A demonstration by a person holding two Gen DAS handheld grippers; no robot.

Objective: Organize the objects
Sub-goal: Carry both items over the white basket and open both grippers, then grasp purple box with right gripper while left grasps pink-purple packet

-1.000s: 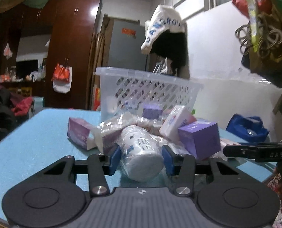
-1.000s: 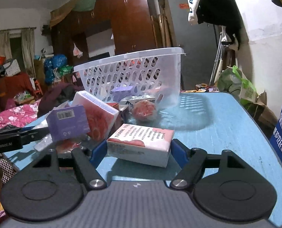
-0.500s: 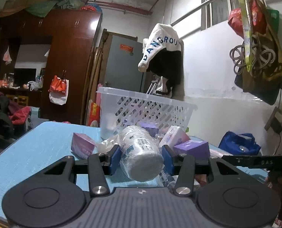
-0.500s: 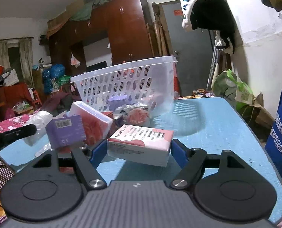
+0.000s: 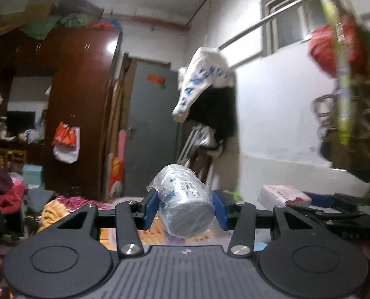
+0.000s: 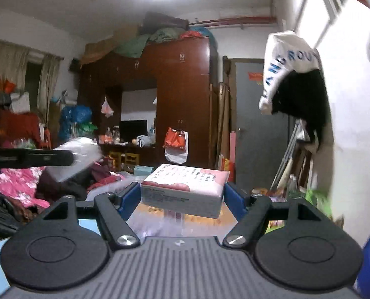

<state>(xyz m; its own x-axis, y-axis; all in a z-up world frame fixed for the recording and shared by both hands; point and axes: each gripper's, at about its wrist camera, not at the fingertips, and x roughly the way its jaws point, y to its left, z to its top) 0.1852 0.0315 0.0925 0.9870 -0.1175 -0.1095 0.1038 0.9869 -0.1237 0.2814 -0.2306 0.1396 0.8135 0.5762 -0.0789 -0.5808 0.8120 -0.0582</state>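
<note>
My left gripper is shut on a plastic-wrapped white roll and holds it high in the air. My right gripper is shut on a pink and white tissue pack, also lifted high. Below each held item I see blurred contents of the white basket, mostly hidden. The right gripper with its pack shows at the right of the left wrist view. The left gripper and its roll show at the left of the right wrist view.
A brown wardrobe and a grey door stand behind. Clothes hang on the white wall at the right. Bags hang at the far right. A cluttered bed lies at the left.
Both grippers have risen well above the table with their items and moved forward over the basket. The pile on the table has dropped out of view.
</note>
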